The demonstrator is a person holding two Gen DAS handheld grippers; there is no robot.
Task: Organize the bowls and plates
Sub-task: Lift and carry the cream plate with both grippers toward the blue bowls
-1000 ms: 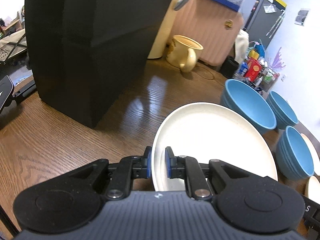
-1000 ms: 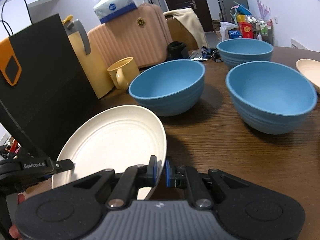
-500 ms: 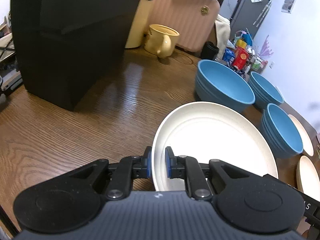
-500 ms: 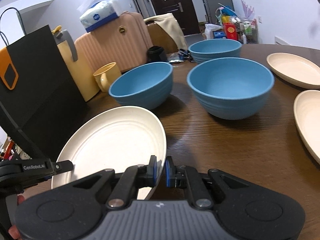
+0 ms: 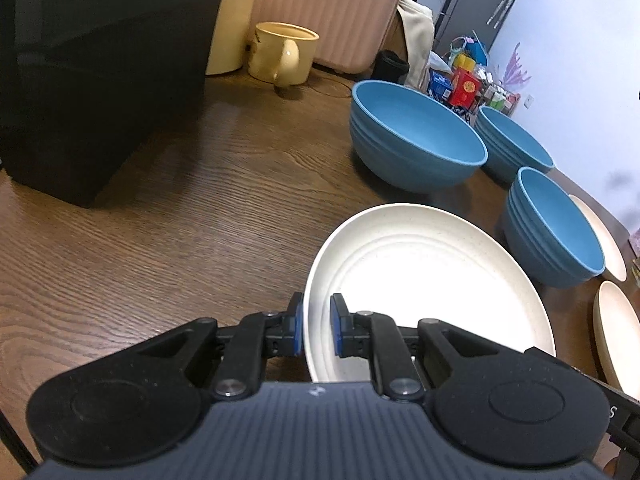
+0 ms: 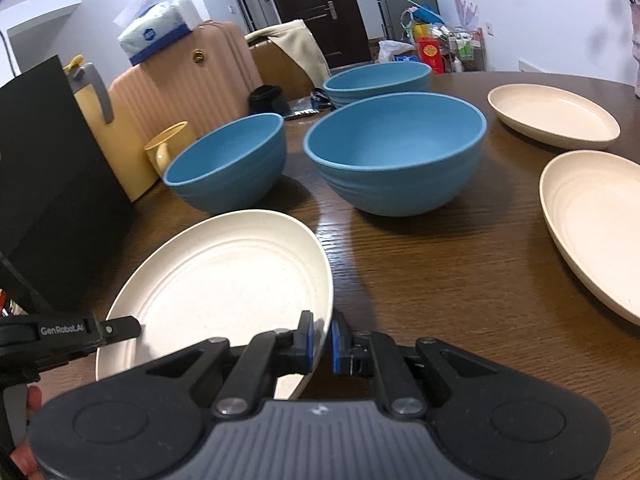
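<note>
Plate (image 5: pixel 424 276) rims sat between our pads: the left gripper (image 5: pixel 316 330) clamped its left edge, the right gripper (image 6: pixel 322 338) its right edge, both gripping it just above the wooden worktop (image 5: pixel 180 216). Three blue bowls (image 5: pixel 416 140) stood beyond, near a yellow mug (image 5: pixel 284 56) and pink suitcase (image 5: pixel 324 16). Only the right view showed two more plates (image 6: pixel 592 216) fully and a dark door (image 6: pixel 316 8).
</note>
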